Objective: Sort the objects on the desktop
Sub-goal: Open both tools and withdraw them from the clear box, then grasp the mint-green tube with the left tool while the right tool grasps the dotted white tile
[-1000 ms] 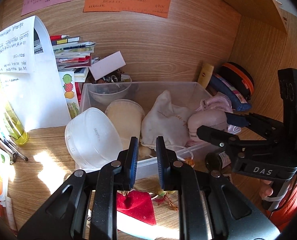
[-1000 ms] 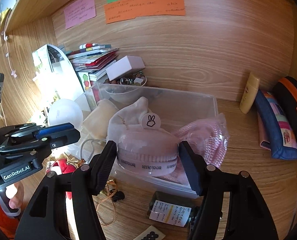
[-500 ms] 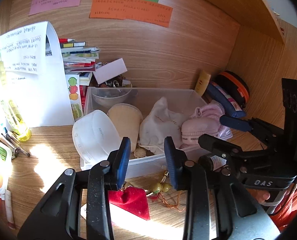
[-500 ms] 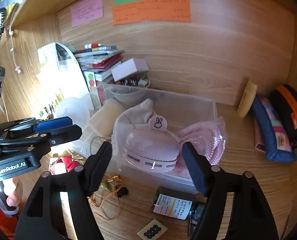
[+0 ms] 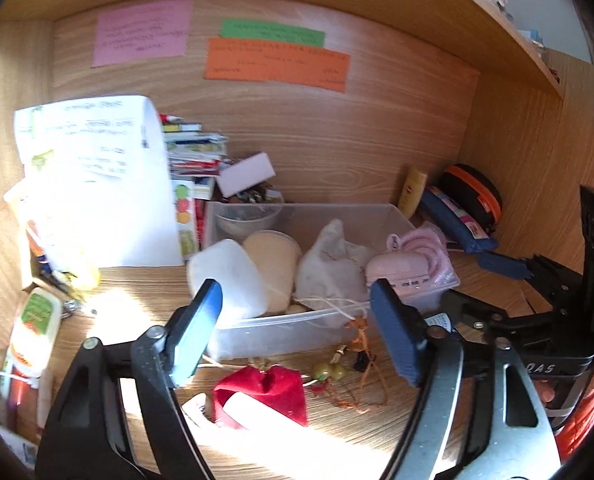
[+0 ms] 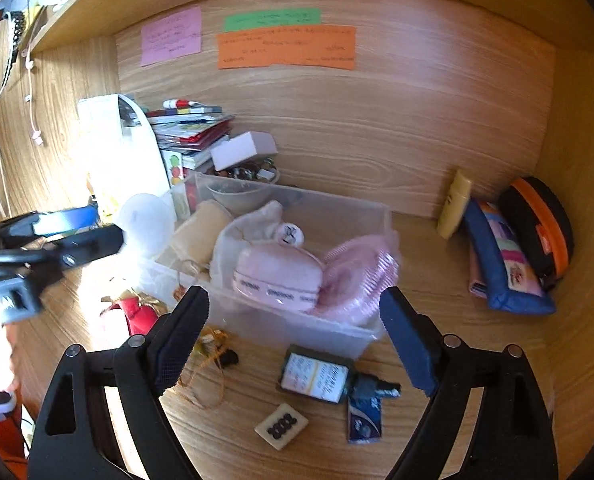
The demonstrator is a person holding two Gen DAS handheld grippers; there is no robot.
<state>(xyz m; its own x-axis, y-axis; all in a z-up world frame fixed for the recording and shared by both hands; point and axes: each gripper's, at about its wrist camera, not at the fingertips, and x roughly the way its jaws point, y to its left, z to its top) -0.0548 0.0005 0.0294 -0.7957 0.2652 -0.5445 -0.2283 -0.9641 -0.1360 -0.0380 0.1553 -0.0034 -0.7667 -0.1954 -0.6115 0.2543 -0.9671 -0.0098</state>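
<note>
A clear plastic bin (image 5: 281,332) (image 6: 297,332) stands on the desk, holding a pink round case (image 5: 401,268) (image 6: 277,276), a white cloth pouch (image 5: 329,268), a pink comb pack (image 6: 357,276) and pale bowls. My left gripper (image 5: 295,296) hangs before the bin's front wall, its jaws opening with nothing between them. My right gripper (image 6: 293,300) hovers in front of the pink case, jaws opening wide and clear of it. A red velvet pouch (image 5: 265,392) and a beaded cord charm (image 5: 349,364) lie on the desk below the left gripper.
In front of the bin lie a dark labelled bottle (image 6: 317,376), a mahjong tile (image 6: 281,426) and a blue sachet (image 6: 363,420). A blue pencil case (image 6: 501,264), an orange-trimmed case (image 6: 545,224) and a yellow tube (image 6: 453,204) sit right. Books (image 6: 189,128) are stacked back left.
Both grippers have drawn back and risen from the bin. The left jaws went from shut to wide. The right jaws spread away from the pink case, which stays in the bin.
</note>
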